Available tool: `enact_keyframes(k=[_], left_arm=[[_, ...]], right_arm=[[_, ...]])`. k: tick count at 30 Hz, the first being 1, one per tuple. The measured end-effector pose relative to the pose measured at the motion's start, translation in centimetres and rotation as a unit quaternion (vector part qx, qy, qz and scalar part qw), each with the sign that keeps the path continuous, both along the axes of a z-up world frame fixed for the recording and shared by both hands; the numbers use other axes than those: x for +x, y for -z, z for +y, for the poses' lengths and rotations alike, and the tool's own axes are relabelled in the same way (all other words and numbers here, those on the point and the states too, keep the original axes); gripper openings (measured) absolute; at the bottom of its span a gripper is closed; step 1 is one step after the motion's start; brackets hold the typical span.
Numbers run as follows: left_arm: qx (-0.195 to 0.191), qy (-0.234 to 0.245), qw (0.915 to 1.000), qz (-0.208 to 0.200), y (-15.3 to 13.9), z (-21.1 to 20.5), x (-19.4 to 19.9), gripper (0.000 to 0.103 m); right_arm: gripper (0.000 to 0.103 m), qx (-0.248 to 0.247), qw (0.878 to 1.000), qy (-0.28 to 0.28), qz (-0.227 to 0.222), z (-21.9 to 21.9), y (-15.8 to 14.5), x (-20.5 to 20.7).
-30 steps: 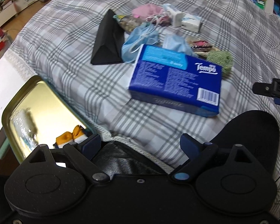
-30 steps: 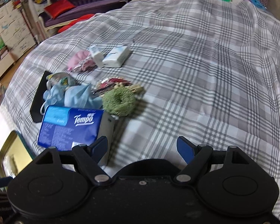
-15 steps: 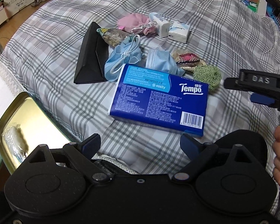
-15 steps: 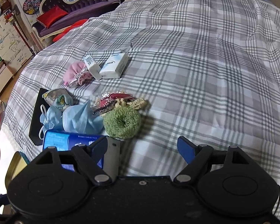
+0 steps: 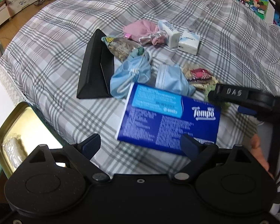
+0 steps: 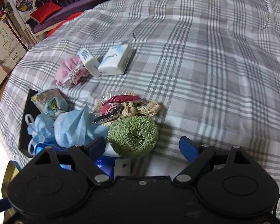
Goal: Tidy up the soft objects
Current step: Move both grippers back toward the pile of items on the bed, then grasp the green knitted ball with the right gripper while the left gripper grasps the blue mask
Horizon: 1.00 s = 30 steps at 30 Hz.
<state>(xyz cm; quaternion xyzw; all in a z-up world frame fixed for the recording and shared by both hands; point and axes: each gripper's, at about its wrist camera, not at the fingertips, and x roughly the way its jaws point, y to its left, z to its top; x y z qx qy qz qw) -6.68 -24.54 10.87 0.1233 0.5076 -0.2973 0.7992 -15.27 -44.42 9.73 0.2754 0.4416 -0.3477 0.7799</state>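
**Approach to the soft pile on the plaid bed**

Now my right gripper [image 6: 141, 146] hangs just above the fuzzy green ring-shaped scrunchie [image 6: 133, 136], its blue-padded jaws opening with nothing pressed between them; the scrunchie sits in the gap ahead of the pads. My left gripper [image 5: 140, 143] stands wide and empty over the near edge of the blue rectangular Tempo tissue pack [image 5: 169, 117].

To take the scrunchie well, I judge that I should straddle its full width and close gently on the fluffy body, since it will compress and could slip. The crumpled light-blue face masks [image 6: 72, 128] touch it on one side, and the cream lace piece with red and leopard-print hair clips [image 6: 125, 106] lies just behind, so a clean bite must avoid snagging those.

Open room lies to the right, where the grey-and-white plaid bedcover [image 6: 214, 74] is bare. The gold metal tin [image 5: 20, 128] sits at the bed's lace edge, beyond the tissue pack.
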Motion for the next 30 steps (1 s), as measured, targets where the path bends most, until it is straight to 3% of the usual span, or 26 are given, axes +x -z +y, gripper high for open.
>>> enact_keyframes(k=[3, 5, 10, 15, 19, 26, 28, 30], left_arm=[[-0.005, -0.009, 0.9999, -0.002, -0.2, -0.3, 1.3, 0.089], [-0.008, -0.014, 0.9999, -0.001, -0.3, -0.6, 2.2, 0.089], [-0.007, -0.017, 0.9998, 0.008, 0.2, -2.1, 4.3, 0.089], [0.004, -0.015, 0.9998, 0.013, 1.4, -4.0, 6.2, 0.089], [0.013, -0.018, 0.9992, 0.034, 3.0, -5.3, 7.6, 0.089], [0.010, -0.025, 0.9980, 0.057, 4.8, -6.7, 9.1, 0.089], [-0.005, -0.027, 0.9977, 0.061, 4.9, -6.6, 9.5, 0.087], [-0.018, -0.025, 0.9973, 0.067, 4.8, -6.4, 9.6, 0.078]], right_arm=[[0.081, 0.024, 1.000, 0.007, -0.011, -0.8, 1.0, 0.3], [0.057, 0.050, 0.998, 0.003, -0.029, -1.1, 1.4, 0.4], [0.054, 0.008, 0.997, 0.016, -0.075, -0.7, 0.7, -0.2], [0.055, -0.054, 0.987, 0.066, -0.137, -1.7, -0.7, -2.1], [0.055, -0.087, 0.981, 0.114, -0.128, -2.4, -0.2, -2.8], [0.056, -0.093, 0.984, 0.099, -0.115, -2.6, 0.4, -1.8], [0.056, -0.096, 0.984, 0.094, -0.115, -2.5, 0.5, -1.6], [0.056, -0.097, 0.984, 0.092, -0.114, -2.2, 0.5, -1.6]])
